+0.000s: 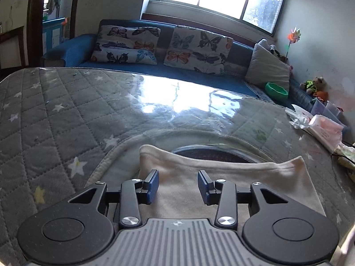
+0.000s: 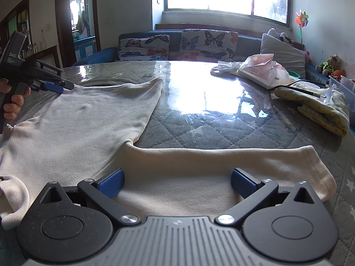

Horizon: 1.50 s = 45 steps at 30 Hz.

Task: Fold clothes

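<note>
A cream long-sleeved top (image 2: 77, 128) lies spread on the table, one sleeve (image 2: 221, 168) stretched to the right along the near edge. My right gripper (image 2: 176, 181) hovers open over that sleeve, jaws wide, nothing between the pads. In the left wrist view the top's far edge (image 1: 244, 177) lies under my left gripper (image 1: 178, 187), which is open, its blue pads apart above the cloth and not pressing on it. From the right wrist view, a hand holds the left gripper (image 2: 60, 86) at the top's far left corner.
The table (image 2: 221, 130) has a grey quilted star cover under shiny clear plastic, with a round dark cutout (image 1: 213, 155) beyond the top. A plastic bag with a box (image 2: 261, 68) and folded yellow cloth (image 2: 321, 110) lie at the right. A blue sofa (image 1: 155, 71) stands behind.
</note>
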{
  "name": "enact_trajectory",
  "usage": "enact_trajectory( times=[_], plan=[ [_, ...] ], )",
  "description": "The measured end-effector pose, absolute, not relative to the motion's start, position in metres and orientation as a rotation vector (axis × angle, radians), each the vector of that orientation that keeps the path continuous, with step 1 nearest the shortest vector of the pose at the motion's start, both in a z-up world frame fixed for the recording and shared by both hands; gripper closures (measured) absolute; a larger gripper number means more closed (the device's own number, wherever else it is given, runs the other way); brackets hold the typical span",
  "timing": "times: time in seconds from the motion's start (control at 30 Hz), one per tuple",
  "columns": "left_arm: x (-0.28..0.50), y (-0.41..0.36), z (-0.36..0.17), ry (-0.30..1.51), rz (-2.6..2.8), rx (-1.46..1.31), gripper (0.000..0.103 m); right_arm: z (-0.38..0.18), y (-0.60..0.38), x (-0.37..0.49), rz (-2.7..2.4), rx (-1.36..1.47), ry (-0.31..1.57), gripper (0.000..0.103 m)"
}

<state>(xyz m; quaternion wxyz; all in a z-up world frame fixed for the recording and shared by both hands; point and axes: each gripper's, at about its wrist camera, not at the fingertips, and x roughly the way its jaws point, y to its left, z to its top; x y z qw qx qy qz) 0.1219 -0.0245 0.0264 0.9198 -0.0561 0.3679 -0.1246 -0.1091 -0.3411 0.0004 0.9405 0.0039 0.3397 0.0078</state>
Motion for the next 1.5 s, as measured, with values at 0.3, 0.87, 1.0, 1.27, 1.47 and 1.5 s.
enact_trajectory(
  times=[0.3,0.87,1.0,1.27,1.47,1.5],
  plan=[
    [0.13,-0.025,0.026,0.741,-0.226,-0.114,0.057,0.0,-0.341,-0.109,0.015,0.006,0.694,0.0],
    [0.052,-0.051,0.053,0.687,-0.429,0.009,0.048,0.0,-0.34,-0.109,0.014,0.001,0.694,0.0],
    [-0.002,-0.062,0.049,0.676,-0.537,0.094,0.047,0.005,-0.335,-0.113,0.016,-0.002,0.675,0.0],
    [-0.09,-0.073,0.031,0.637,-0.653,0.274,0.047,0.01,-0.289,-0.137,0.071,-0.212,0.642,0.0],
    [-0.111,-0.074,0.02,0.615,-0.654,0.33,0.043,0.014,-0.292,-0.152,0.058,-0.233,0.624,0.0],
    [-0.111,-0.074,0.022,0.612,-0.652,0.329,0.043,0.018,-0.297,-0.154,0.06,-0.201,0.628,0.0]
  ],
)
